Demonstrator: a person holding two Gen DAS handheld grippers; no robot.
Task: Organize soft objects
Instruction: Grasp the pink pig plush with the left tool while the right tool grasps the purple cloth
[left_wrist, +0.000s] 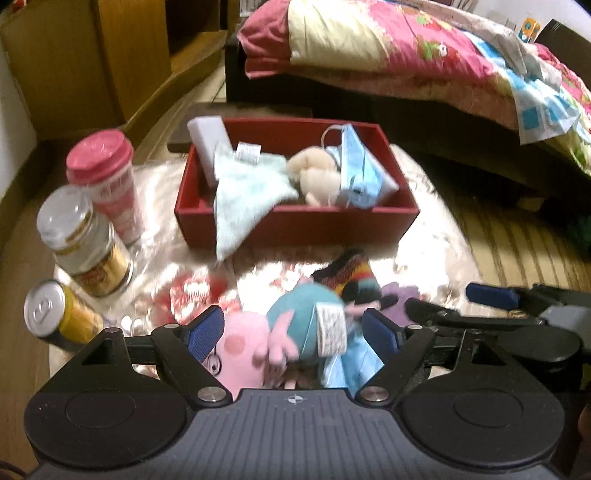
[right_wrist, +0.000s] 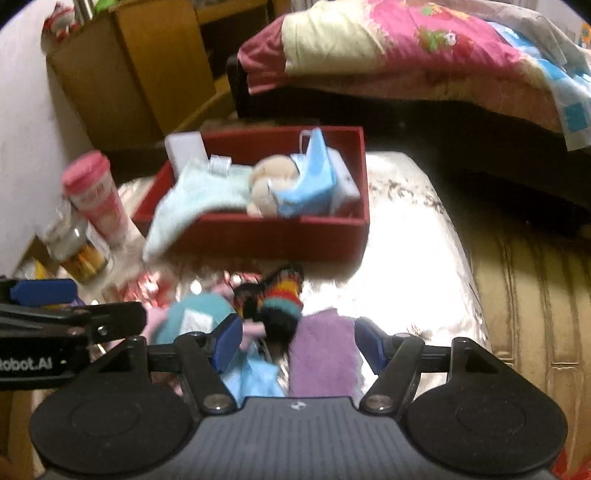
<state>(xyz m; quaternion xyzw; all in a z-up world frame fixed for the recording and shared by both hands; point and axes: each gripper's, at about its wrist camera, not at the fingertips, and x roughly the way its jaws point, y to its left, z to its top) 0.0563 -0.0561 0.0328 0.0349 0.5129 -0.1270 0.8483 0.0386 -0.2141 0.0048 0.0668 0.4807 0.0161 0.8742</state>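
Pink pig plush (left_wrist: 258, 343) sits between your open left tongs (left_wrist: 293, 332); close gently mid-body, right tongs (right_wrist: 297, 341) open over the purple cloth (right_wrist: 323, 354).

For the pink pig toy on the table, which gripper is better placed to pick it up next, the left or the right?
Probably the left. The left gripper is open with the pig toy directly between its fingers. The right gripper is open over the purple cloth instead, with the pig off to its left.
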